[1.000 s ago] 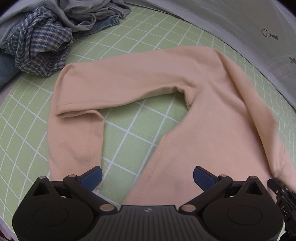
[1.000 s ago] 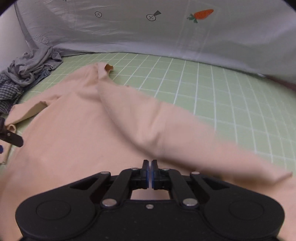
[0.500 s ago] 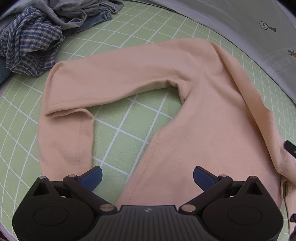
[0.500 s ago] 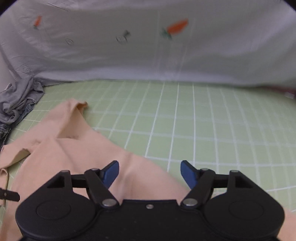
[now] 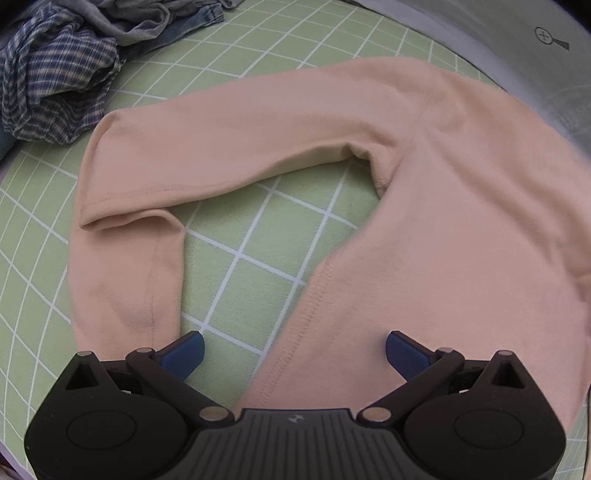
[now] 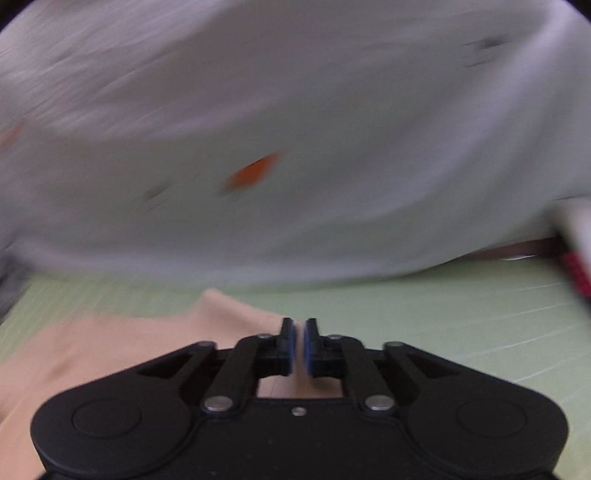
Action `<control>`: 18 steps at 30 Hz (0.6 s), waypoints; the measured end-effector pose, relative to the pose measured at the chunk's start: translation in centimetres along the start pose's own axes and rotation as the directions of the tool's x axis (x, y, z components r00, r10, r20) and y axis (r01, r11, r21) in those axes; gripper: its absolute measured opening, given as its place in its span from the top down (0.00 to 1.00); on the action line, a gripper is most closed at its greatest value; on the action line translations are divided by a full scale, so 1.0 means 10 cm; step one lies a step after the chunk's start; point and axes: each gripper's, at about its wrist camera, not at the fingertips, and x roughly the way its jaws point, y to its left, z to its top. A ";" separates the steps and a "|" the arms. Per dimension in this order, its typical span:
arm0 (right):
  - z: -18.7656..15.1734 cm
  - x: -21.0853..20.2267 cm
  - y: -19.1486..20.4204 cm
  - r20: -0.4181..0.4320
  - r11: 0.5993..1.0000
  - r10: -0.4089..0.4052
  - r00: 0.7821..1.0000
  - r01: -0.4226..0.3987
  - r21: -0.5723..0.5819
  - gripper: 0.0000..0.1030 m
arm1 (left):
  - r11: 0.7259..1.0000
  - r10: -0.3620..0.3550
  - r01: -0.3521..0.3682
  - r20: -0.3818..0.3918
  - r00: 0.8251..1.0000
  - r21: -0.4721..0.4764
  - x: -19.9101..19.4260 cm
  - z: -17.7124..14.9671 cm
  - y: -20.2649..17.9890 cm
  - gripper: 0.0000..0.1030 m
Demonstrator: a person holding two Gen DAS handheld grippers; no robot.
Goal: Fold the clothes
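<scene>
A peach long-sleeved top (image 5: 443, 229) lies on the green grid mat (image 5: 258, 236). Its left sleeve (image 5: 229, 147) runs out to the left and bends back toward me. My left gripper (image 5: 293, 350) is open and empty, hovering low over the top's hem edge. In the blurred right wrist view, my right gripper (image 6: 298, 347) is shut on nothing, raised and tilted up, with a corner of the peach top (image 6: 110, 347) below and to its left.
A heap of other clothes, a blue checked shirt (image 5: 51, 85) and grey and denim garments (image 5: 147, 22), sits at the mat's far left. A grey cloth backdrop with a carrot print (image 6: 255, 173) stands behind the mat.
My right gripper let go of the sleeve it was holding, opened, then shut again empty while lifting and swinging up and right. My left gripper moved closer over the top, still open.
</scene>
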 end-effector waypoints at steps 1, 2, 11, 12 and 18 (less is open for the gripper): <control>0.03 0.06 -0.03 -0.008 0.999 -0.048 0.999 0.048 0.008 0.47 | 1.000 0.004 -0.004 0.001 1.000 0.002 0.00 0.00 -0.01 0.00; 0.03 0.09 -0.05 -0.035 0.997 -0.073 0.997 0.073 0.006 0.46 | 1.000 0.003 -0.003 0.001 1.000 0.003 0.00 0.00 -0.01 0.00; -0.61 -0.51 -0.10 -0.206 1.000 -0.022 0.978 0.025 0.014 0.34 | 1.000 -0.015 0.015 0.037 0.999 0.005 -0.18 -0.08 -0.02 0.00; -0.73 -0.60 -0.13 -0.237 1.000 -0.004 0.971 0.011 0.026 0.32 | 1.000 -0.021 0.020 0.050 0.999 0.006 -0.23 -0.10 -0.01 0.00; -1.28 -1.25 -0.19 -0.366 0.996 0.063 0.928 -0.033 0.087 0.25 | 0.999 -0.027 0.021 0.160 0.987 0.039 -0.68 -0.39 0.00 0.00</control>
